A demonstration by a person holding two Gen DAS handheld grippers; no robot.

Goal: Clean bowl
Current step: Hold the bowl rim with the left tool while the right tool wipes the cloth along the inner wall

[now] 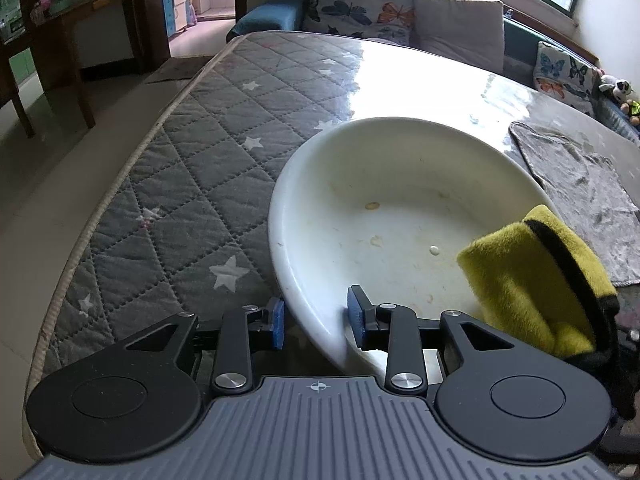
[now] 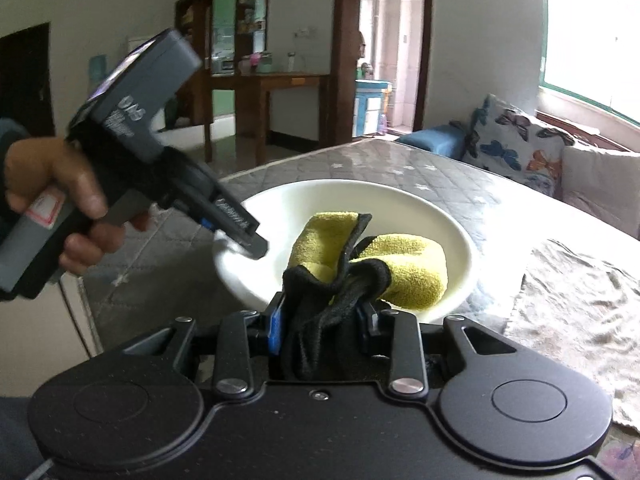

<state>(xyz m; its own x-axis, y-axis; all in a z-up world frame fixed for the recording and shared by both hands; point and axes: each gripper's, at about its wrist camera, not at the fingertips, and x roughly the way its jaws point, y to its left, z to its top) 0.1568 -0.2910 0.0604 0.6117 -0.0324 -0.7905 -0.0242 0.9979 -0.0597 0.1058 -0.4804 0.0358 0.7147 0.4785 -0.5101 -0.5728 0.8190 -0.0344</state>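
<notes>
Much of the yellow cloth (image 2: 404, 270) is hidden: its black-edged end bunches between the blue pads of the right gripper (image 2: 324, 320), which is clenched on it, and in the left wrist view the cloth runs off behind the gripper body at the lower right. The near rim of the white bowl (image 1: 360, 184) is likewise covered by the left gripper (image 1: 316, 316), whose two blue pads straddle the rim, one outside the wall and one inside, pinching it. In the right wrist view a hand (image 2: 60, 196) holds that left gripper's handle; the wrist is cut off at the frame edge. Glare washes out the far side of the quilted star-patterned table cover (image 1: 192, 168).

There is one bowl, tilted in the left wrist view, with a few small stains and one white speck inside. One yellow cloth rests inside it. One grey rag (image 1: 588, 188) lies flat beside the bowl.
</notes>
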